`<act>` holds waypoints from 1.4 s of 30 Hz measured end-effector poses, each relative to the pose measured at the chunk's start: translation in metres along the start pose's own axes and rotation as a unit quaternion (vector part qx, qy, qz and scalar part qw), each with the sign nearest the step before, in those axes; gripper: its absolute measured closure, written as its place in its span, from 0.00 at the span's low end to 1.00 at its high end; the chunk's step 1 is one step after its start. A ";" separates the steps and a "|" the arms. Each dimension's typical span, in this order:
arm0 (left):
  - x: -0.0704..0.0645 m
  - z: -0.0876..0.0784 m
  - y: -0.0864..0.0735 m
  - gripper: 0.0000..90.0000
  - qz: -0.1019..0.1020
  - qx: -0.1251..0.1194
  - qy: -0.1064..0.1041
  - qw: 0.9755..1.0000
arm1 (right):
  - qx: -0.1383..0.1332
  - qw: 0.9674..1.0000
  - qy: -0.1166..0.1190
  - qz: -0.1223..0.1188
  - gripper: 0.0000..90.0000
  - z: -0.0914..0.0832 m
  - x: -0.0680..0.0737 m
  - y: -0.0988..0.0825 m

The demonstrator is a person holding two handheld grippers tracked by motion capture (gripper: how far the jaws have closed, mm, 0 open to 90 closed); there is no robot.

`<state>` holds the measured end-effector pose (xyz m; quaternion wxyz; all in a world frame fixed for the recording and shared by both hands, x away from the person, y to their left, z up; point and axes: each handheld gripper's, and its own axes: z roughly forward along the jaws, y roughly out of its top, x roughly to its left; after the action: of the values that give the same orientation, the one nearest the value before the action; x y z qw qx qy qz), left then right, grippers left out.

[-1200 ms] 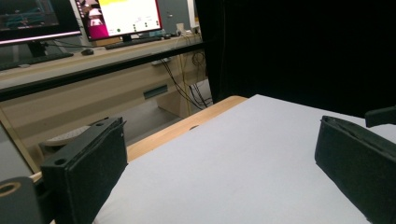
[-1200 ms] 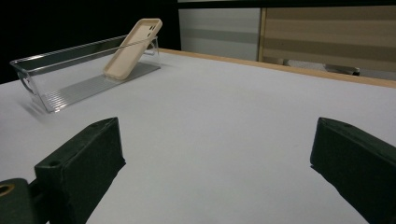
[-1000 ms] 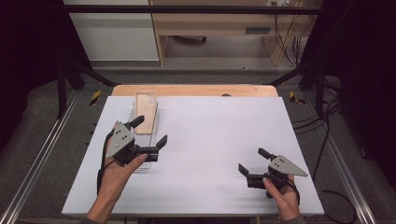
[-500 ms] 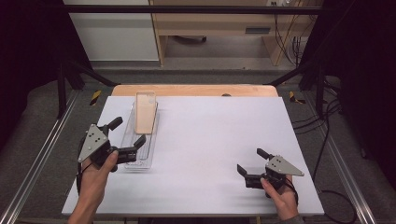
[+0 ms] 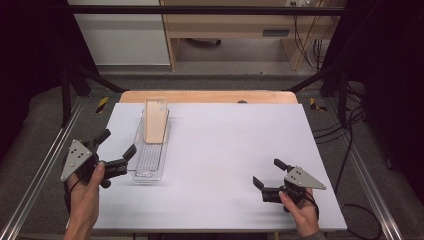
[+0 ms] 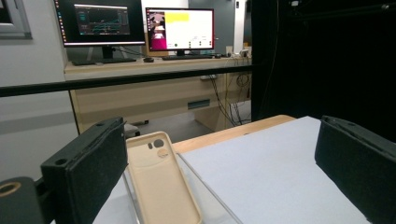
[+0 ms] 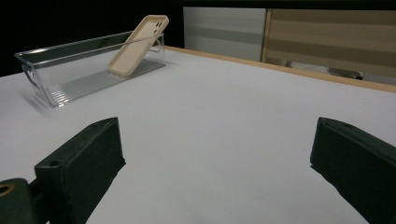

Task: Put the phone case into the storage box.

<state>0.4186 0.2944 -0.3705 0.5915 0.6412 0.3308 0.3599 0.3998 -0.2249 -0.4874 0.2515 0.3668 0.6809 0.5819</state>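
Note:
A beige phone case (image 5: 155, 120) leans tilted against the far end of a clear plastic tray (image 5: 145, 173) on the left part of the white table (image 5: 230, 140). My left gripper (image 5: 118, 142) is open and empty, just left of the tray's near end. In the left gripper view the case (image 6: 161, 182) and the tray's rim (image 6: 205, 191) lie between the wide-apart jaws. My right gripper (image 5: 266, 172) is open and empty near the front right of the table, far from the tray. The right gripper view has the tray (image 7: 60, 88) and the case (image 7: 137, 44) at the upper left.
A wooden strip (image 5: 210, 96) borders the table's far edge. Black frame bars (image 5: 200, 9) cross overhead, and cables (image 5: 345, 135) hang at the right. A desk with two monitors (image 6: 180, 28) stands beyond the table.
My left gripper has moved left and nearer to the person, off the tray to the table's left edge, still open. The right gripper has hardly moved.

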 end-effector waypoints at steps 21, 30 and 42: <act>0.022 -0.043 -0.034 0.03 -0.007 -0.014 0.022 1.000 | 0.004 1.000 -0.002 -0.004 0.03 0.000 0.000 -0.001; 0.016 -0.043 -0.044 0.03 0.005 -0.008 0.007 1.000 | 0.005 1.000 -0.001 -0.009 0.03 0.001 0.001 -0.001; 0.008 -0.039 -0.062 0.03 0.000 0.005 -0.011 1.000 | 0.005 1.000 -0.001 -0.011 0.03 0.001 0.001 -0.002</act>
<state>0.3897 0.3263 -0.4300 0.5919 0.6478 0.3261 0.3517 0.3999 -0.2233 -0.4891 0.2568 0.3614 0.6875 0.5752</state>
